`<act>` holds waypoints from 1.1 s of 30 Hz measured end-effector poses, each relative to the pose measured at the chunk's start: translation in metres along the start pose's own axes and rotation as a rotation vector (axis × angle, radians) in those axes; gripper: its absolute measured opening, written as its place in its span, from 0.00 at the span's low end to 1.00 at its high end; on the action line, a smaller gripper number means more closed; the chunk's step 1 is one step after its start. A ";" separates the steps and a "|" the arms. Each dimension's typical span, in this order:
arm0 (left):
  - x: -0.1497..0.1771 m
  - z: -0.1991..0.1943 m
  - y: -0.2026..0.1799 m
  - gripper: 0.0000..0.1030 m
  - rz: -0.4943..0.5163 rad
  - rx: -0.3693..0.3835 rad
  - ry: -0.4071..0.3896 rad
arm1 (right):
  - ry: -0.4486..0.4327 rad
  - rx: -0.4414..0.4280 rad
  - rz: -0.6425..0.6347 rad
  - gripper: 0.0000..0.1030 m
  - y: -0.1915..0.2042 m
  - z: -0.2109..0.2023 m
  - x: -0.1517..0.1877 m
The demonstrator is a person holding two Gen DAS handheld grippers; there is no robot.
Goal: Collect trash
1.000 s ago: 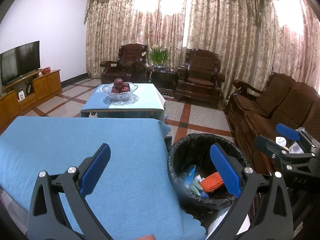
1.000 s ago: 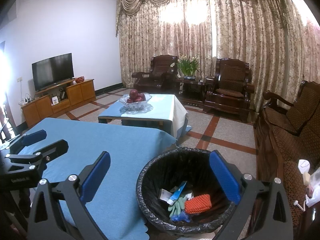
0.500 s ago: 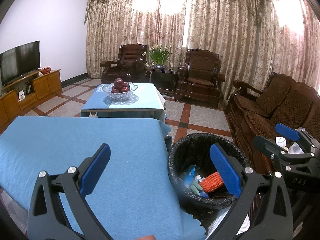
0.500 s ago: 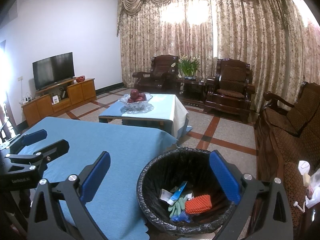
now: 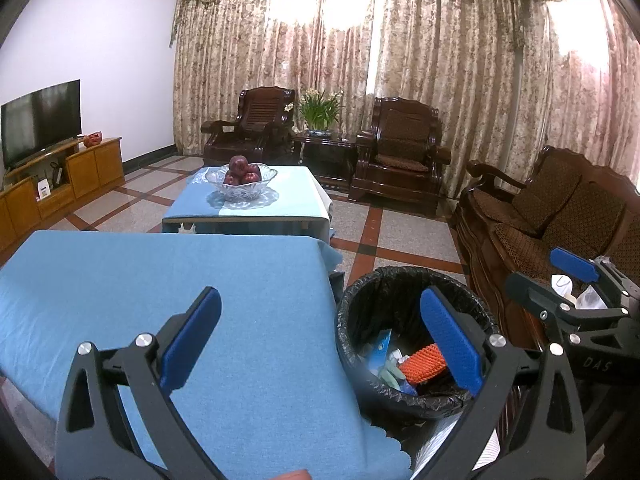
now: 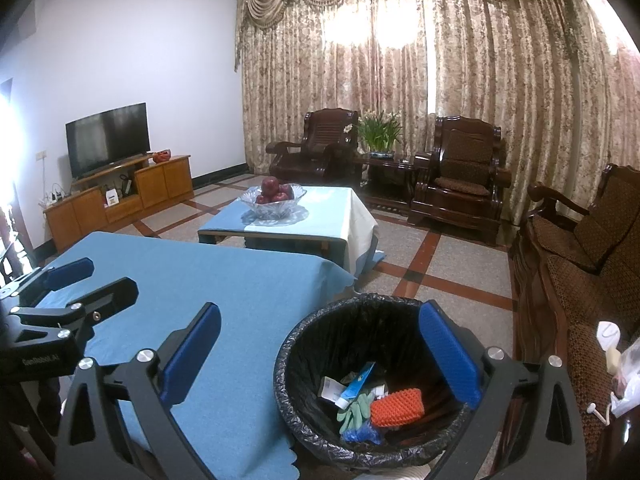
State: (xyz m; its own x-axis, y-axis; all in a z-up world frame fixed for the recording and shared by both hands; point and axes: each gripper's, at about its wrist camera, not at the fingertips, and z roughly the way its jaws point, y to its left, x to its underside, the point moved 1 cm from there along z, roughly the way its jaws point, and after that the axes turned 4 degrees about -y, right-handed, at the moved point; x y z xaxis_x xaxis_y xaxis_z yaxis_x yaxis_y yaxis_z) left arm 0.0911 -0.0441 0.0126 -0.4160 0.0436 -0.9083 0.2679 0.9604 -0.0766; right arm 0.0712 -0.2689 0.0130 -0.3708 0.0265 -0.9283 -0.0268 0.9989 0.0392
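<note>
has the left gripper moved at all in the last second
No. In the left wrist view the left gripper frames the trash bin and blue tablecloth exactly as before.

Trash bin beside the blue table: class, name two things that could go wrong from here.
1. The trash bin stands close against the table's blue cloth; a careless reach could catch the cloth's edge.
2. Both the left gripper and right gripper have open, empty jaws, so dipping in could pull out the orange sponge.
</note>
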 end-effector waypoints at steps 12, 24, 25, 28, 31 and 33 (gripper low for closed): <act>0.001 0.000 0.001 0.94 -0.002 0.001 0.002 | 0.000 0.000 -0.003 0.94 0.004 0.000 0.001; 0.001 0.000 0.002 0.94 -0.003 0.001 0.002 | 0.000 0.000 -0.003 0.94 0.005 0.000 0.001; 0.001 0.000 0.003 0.94 -0.003 0.001 0.002 | 0.000 0.000 -0.003 0.94 0.005 0.000 0.001; 0.001 0.000 0.003 0.94 -0.003 0.002 0.003 | 0.000 0.000 -0.002 0.94 0.005 0.000 0.001; 0.001 0.000 0.003 0.94 -0.004 0.001 0.003 | 0.001 0.000 -0.003 0.94 0.005 0.000 0.000; 0.001 0.000 0.003 0.94 -0.004 0.001 0.003 | 0.001 0.000 -0.004 0.94 0.006 0.000 0.000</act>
State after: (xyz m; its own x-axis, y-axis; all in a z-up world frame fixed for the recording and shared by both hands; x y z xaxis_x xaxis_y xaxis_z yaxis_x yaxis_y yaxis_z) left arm 0.0920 -0.0415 0.0117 -0.4200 0.0408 -0.9066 0.2671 0.9603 -0.0806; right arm 0.0713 -0.2632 0.0129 -0.3715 0.0224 -0.9282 -0.0283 0.9990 0.0354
